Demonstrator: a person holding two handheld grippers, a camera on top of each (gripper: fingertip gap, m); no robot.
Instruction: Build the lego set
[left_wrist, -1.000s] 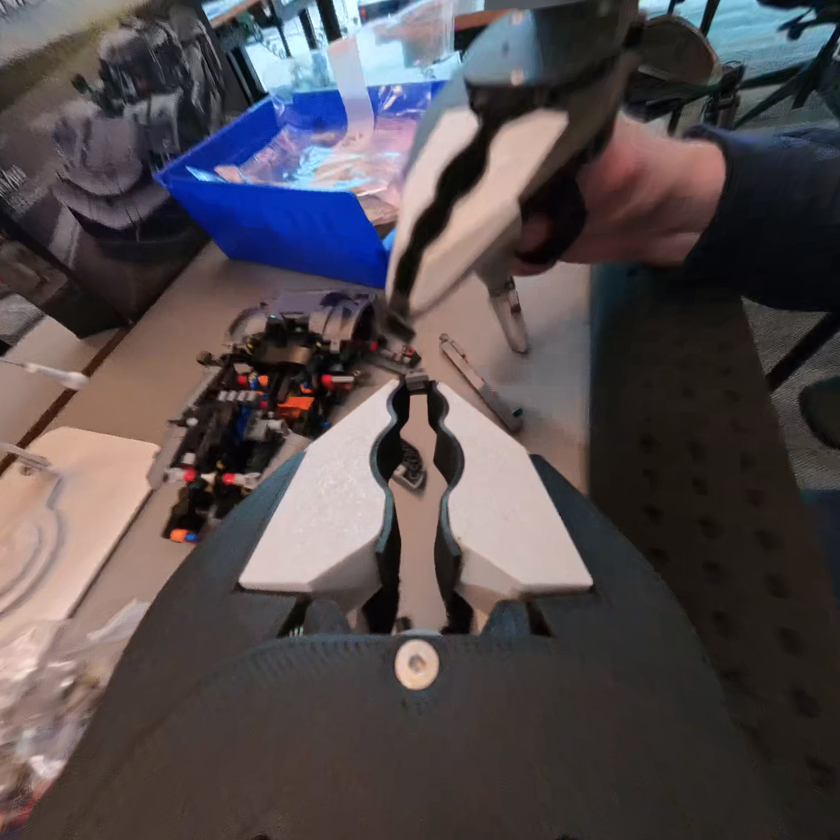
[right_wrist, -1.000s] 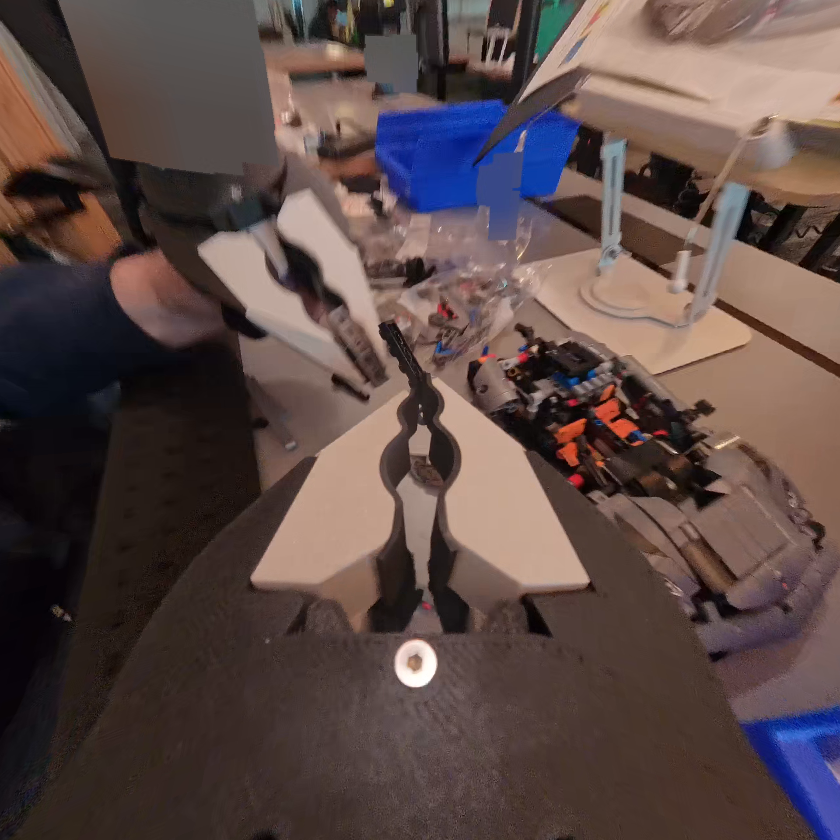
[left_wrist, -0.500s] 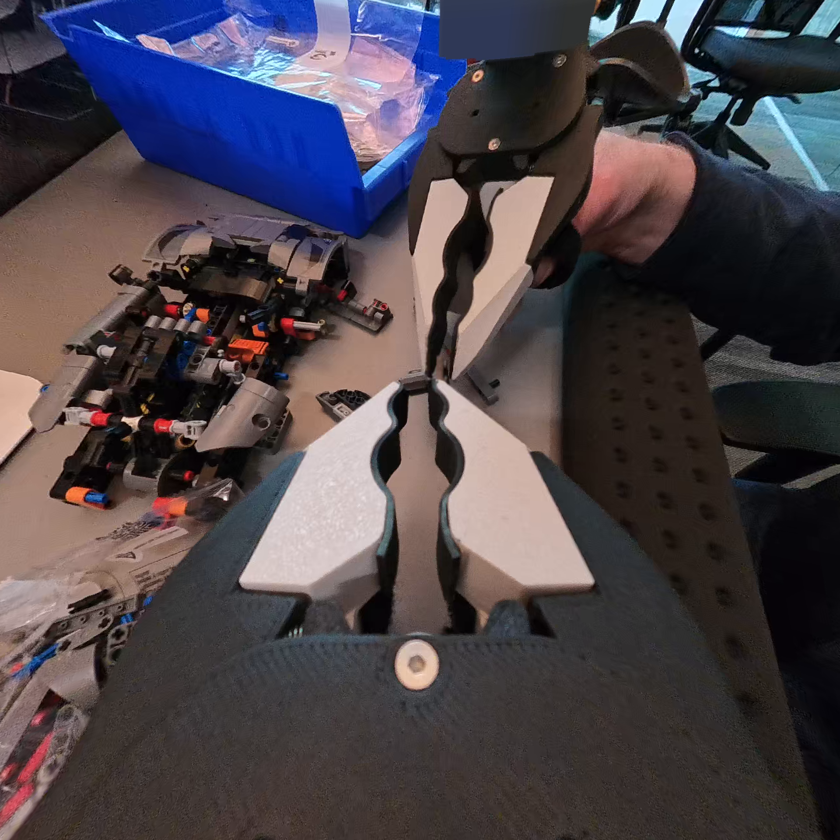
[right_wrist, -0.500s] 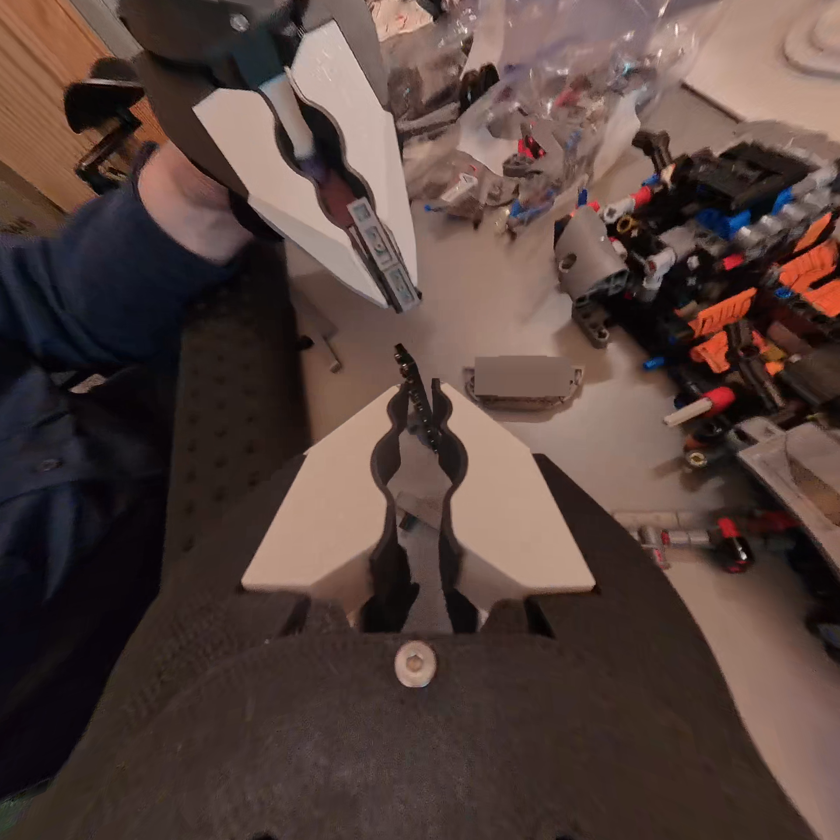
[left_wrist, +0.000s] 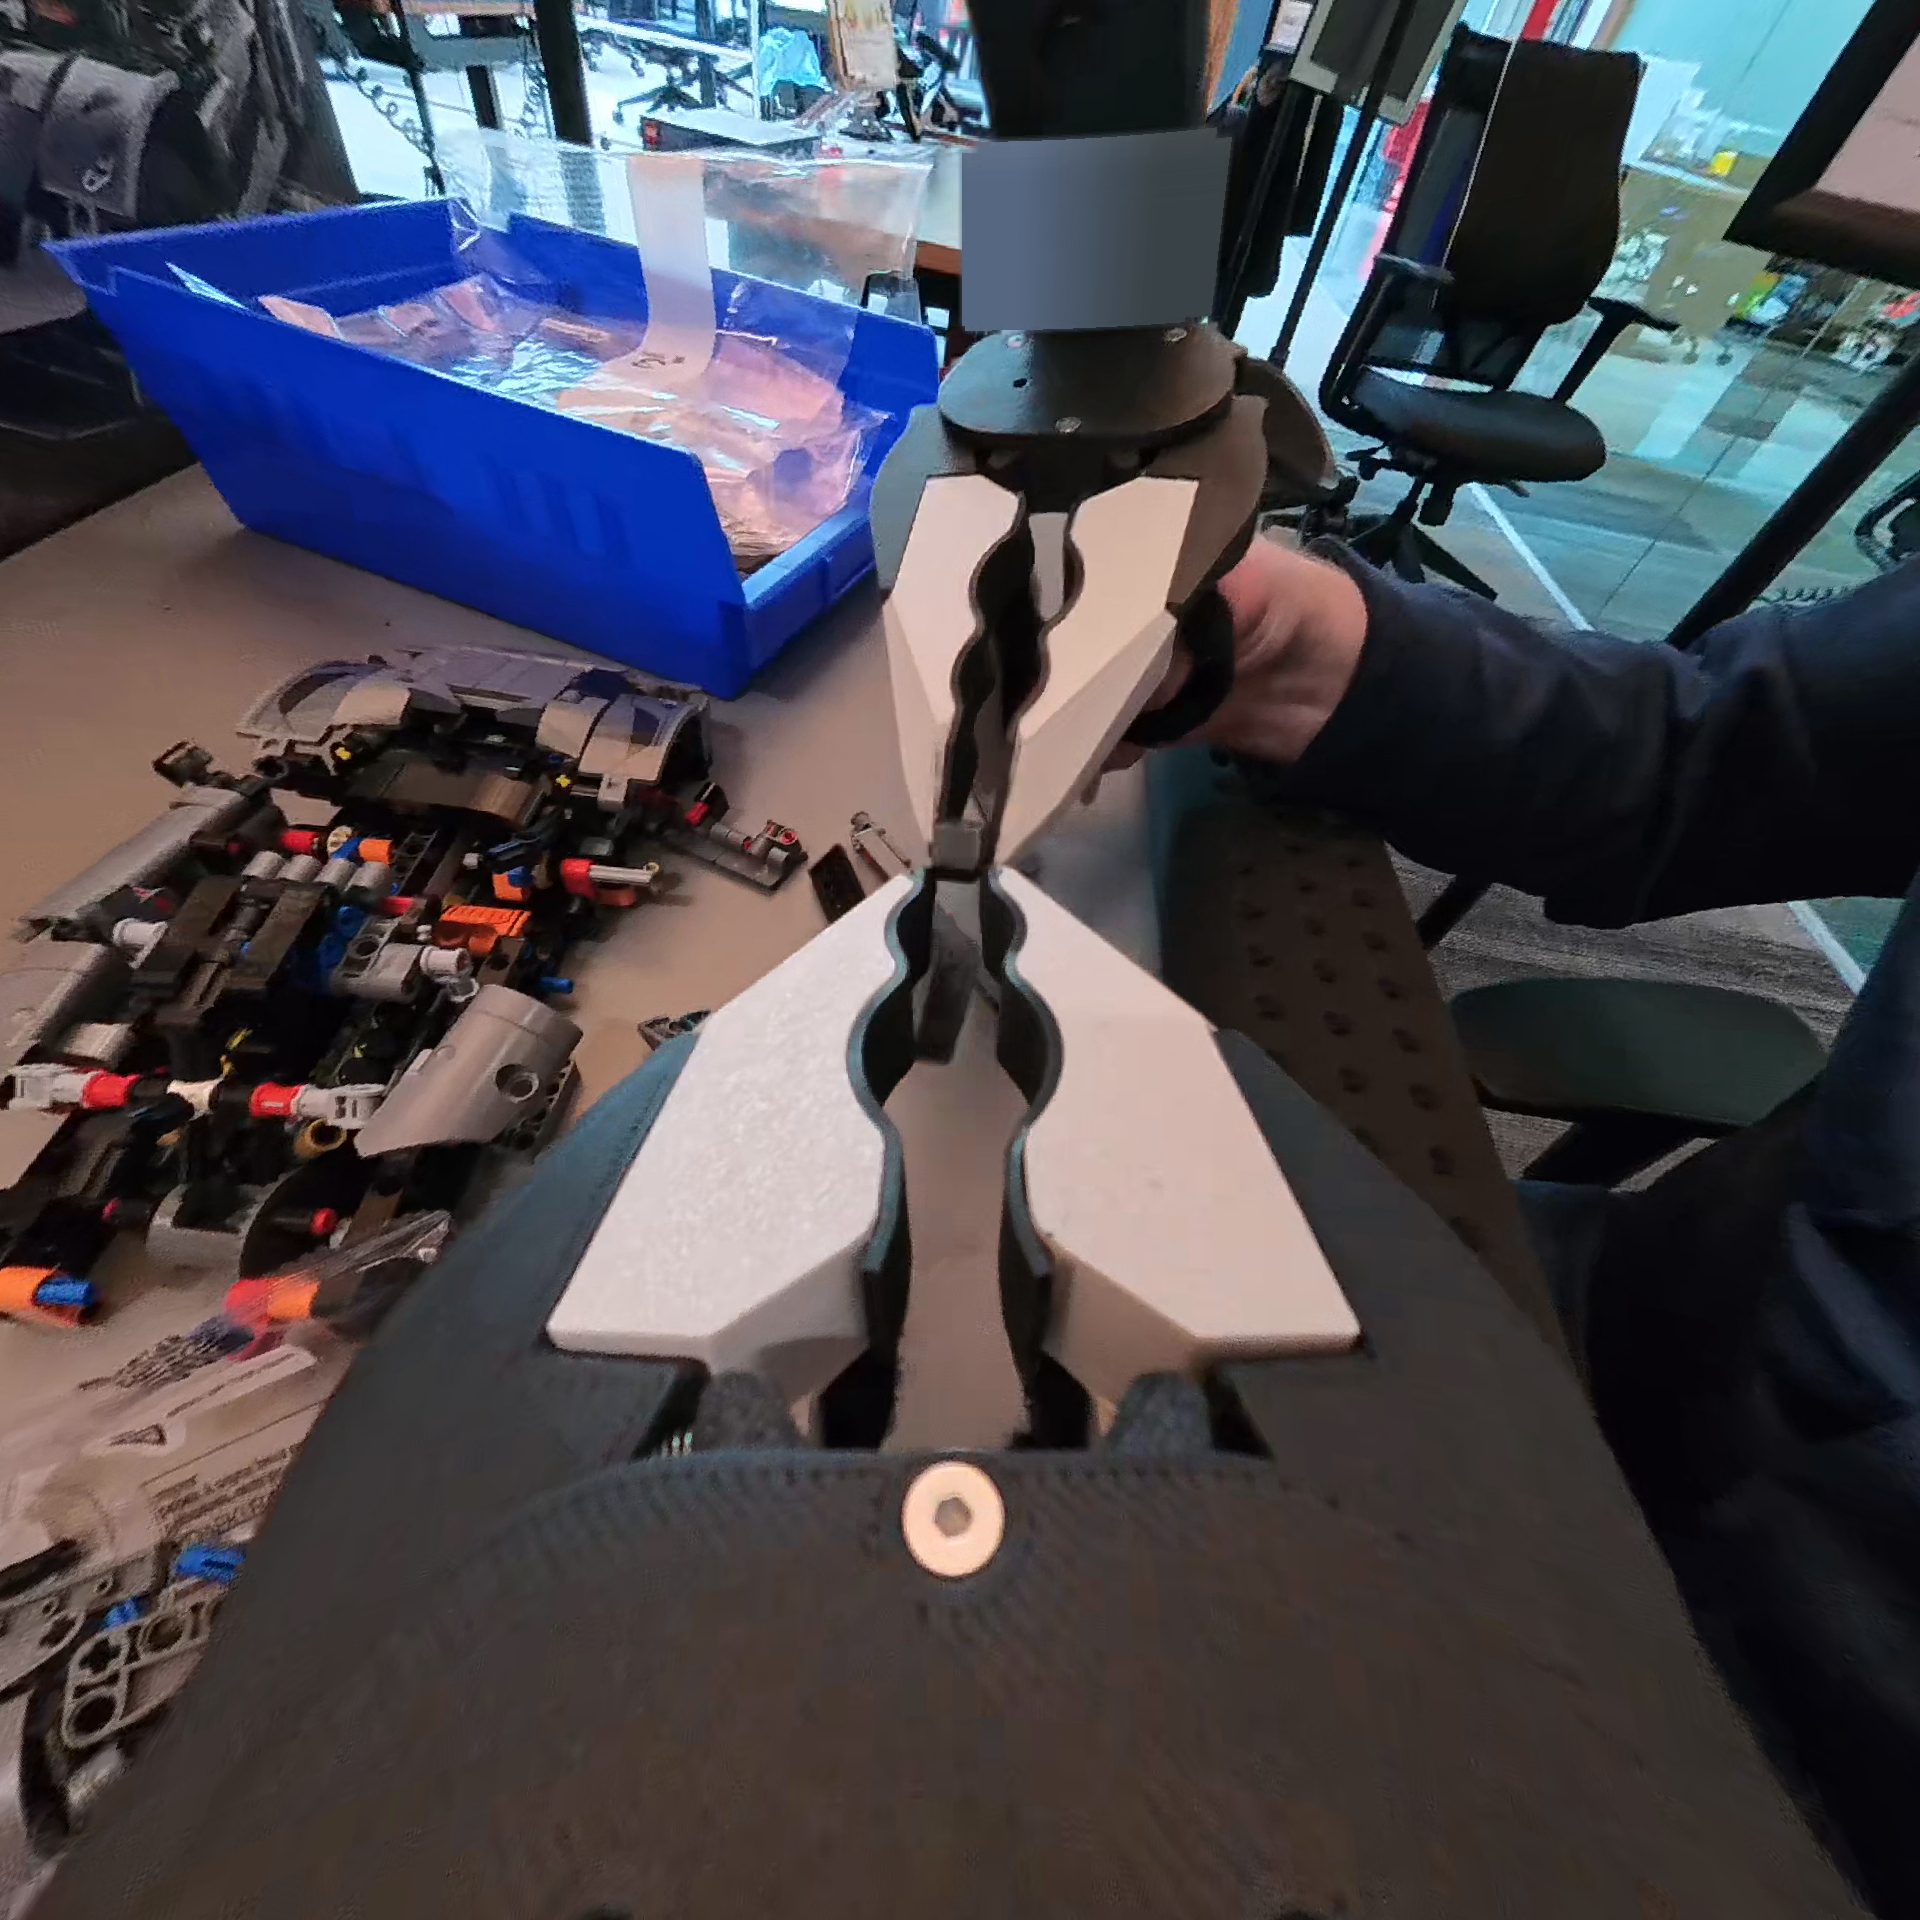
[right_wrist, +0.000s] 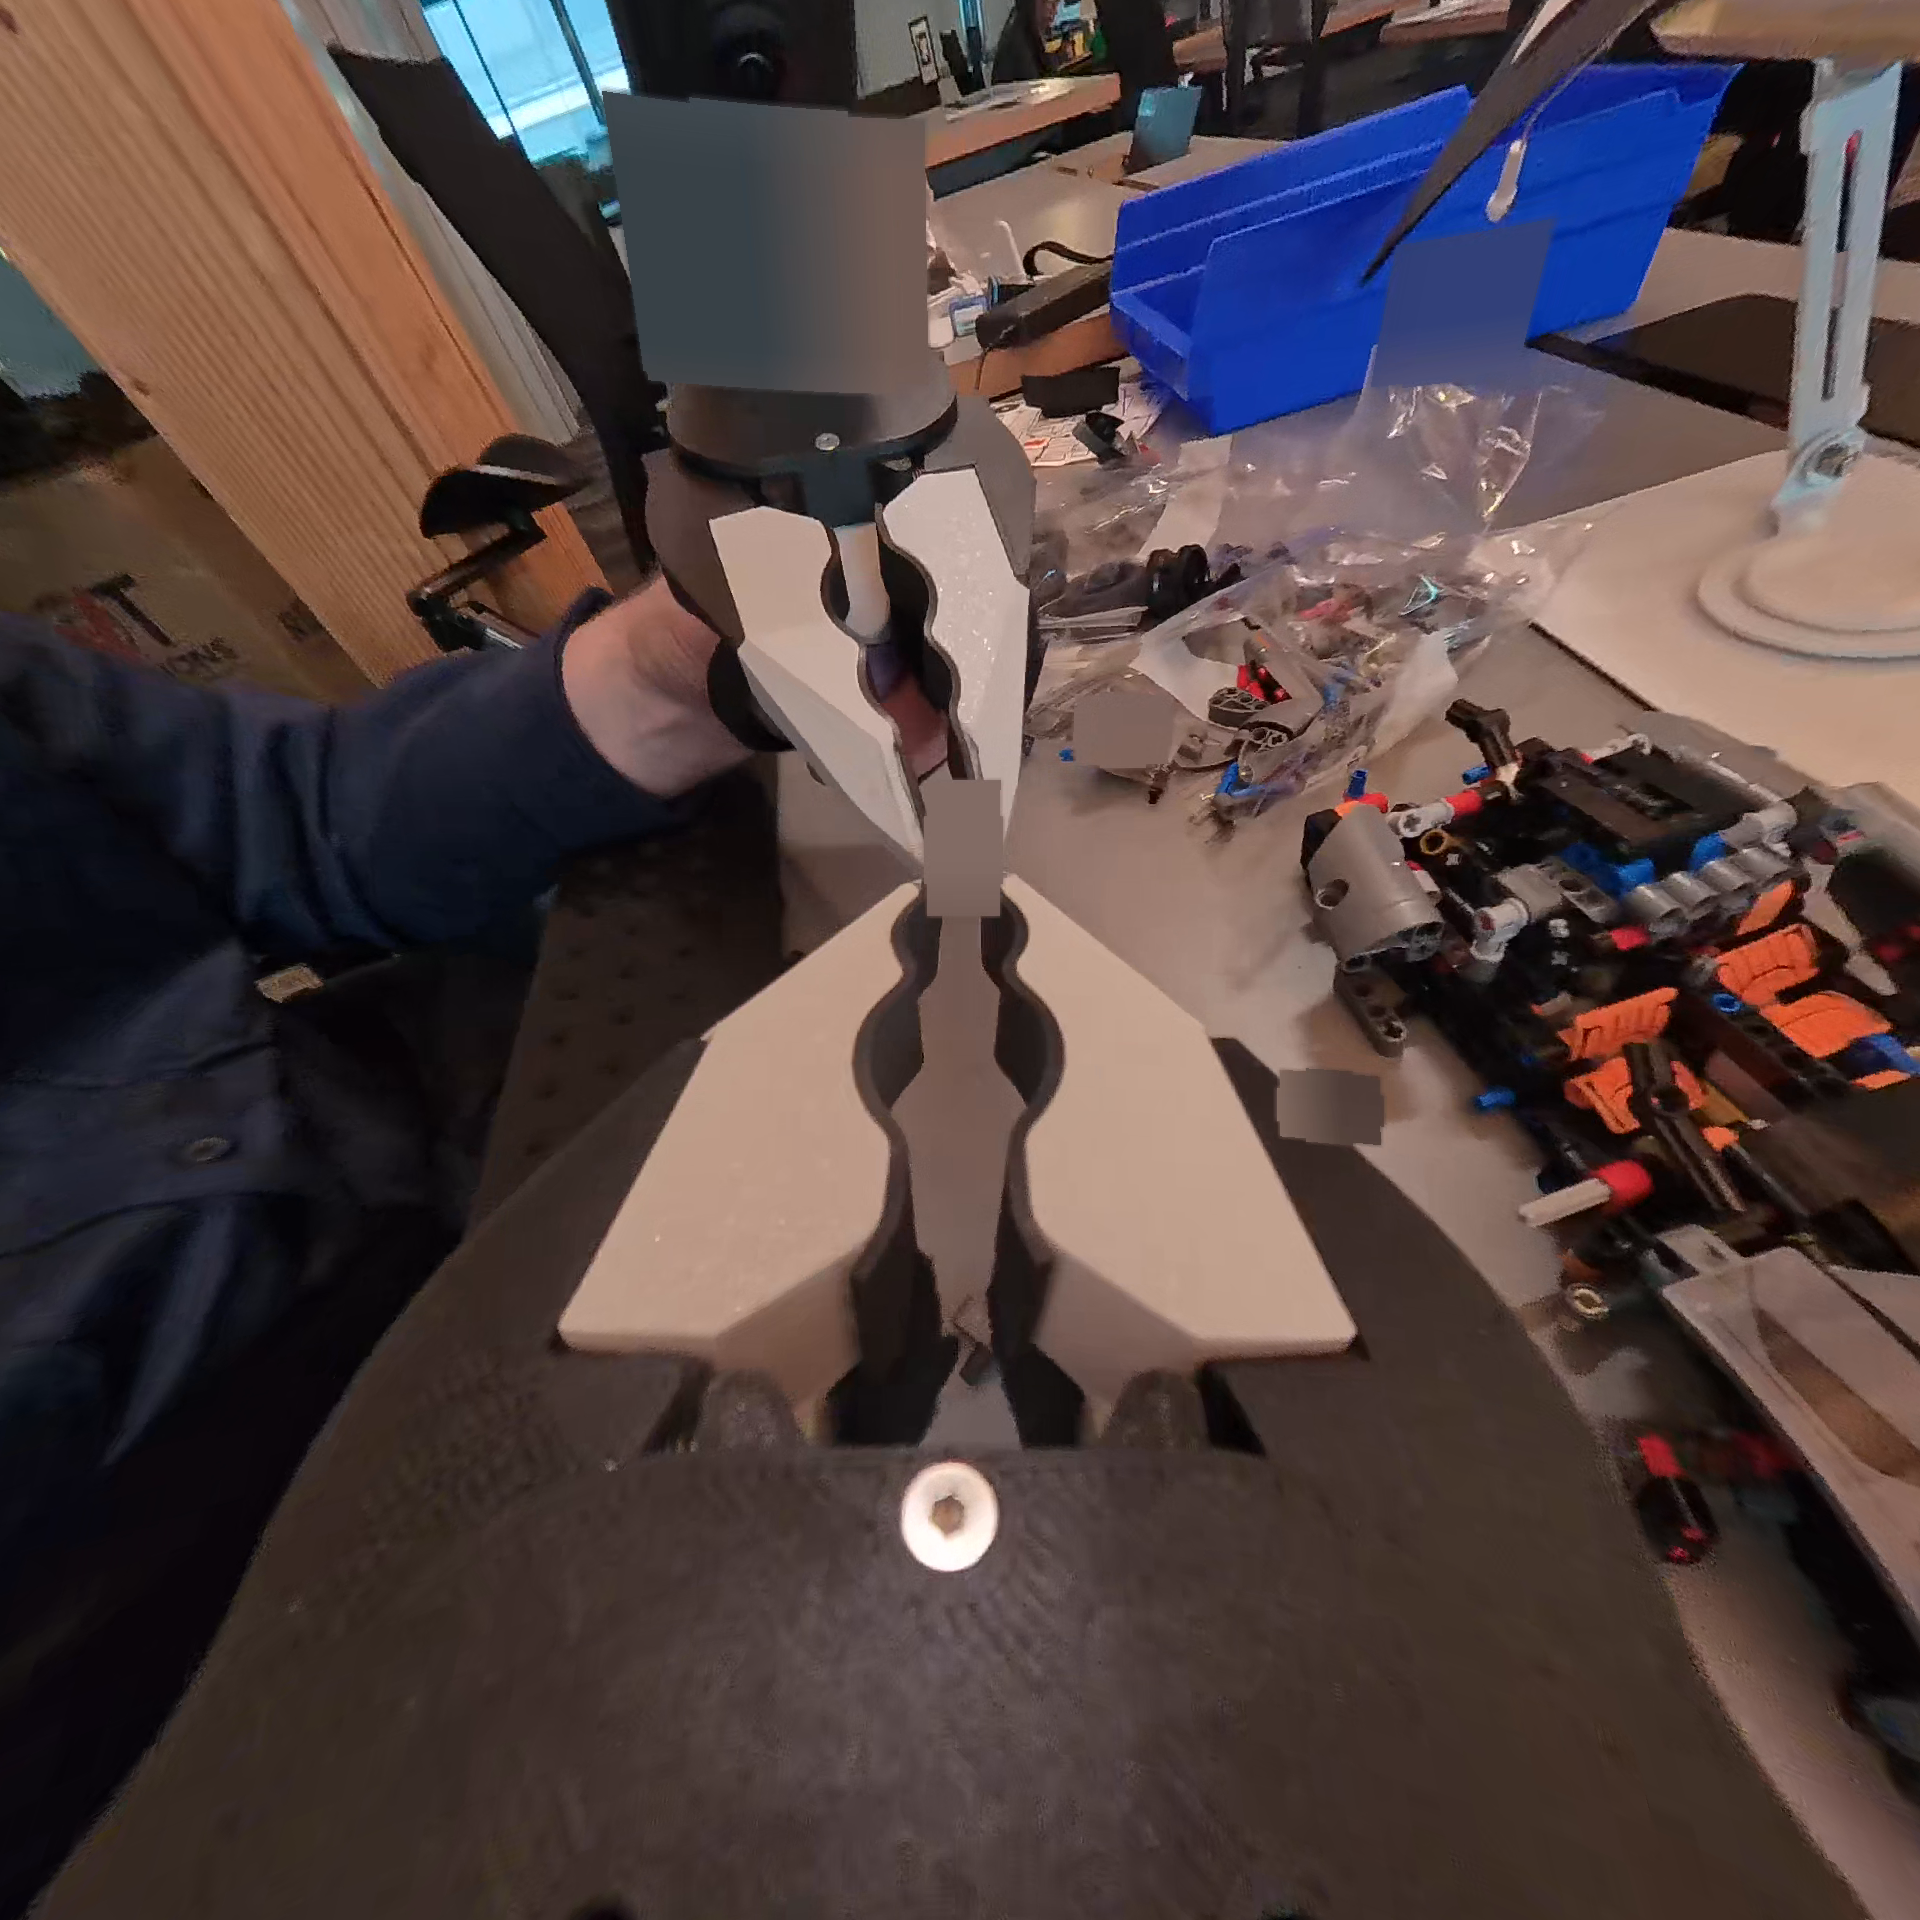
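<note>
In the left wrist view my left gripper (left_wrist: 956, 883) is shut on a small grey plate (left_wrist: 956, 840), seen end-on at its tips. My right gripper (left_wrist: 961, 816) comes down from above, tip to tip with it, shut on a thin black piece (left_wrist: 940, 987) that shows through the gap between the left fingers. In the right wrist view the right gripper (right_wrist: 961, 906) meets the left gripper (right_wrist: 961, 805); a blurred patch hides the contact point. The part-built lego car (left_wrist: 364, 935) lies on the table to the left, and shows in the right wrist view (right_wrist: 1610, 935).
A blue bin (left_wrist: 468, 488) with plastic bags stands behind the car. Loose pieces (left_wrist: 836, 883) lie near the gripper tips. Bags of parts (right_wrist: 1351, 582) and a white stand base (right_wrist: 1818, 582) sit behind. A dark perforated mat (left_wrist: 1330, 987) runs along the table edge. The grippers are tip to tip, or close to it.
The two grippers have come together: half a second ago their tips were apart, now they meet with the grey plate and the black piece between them.
</note>
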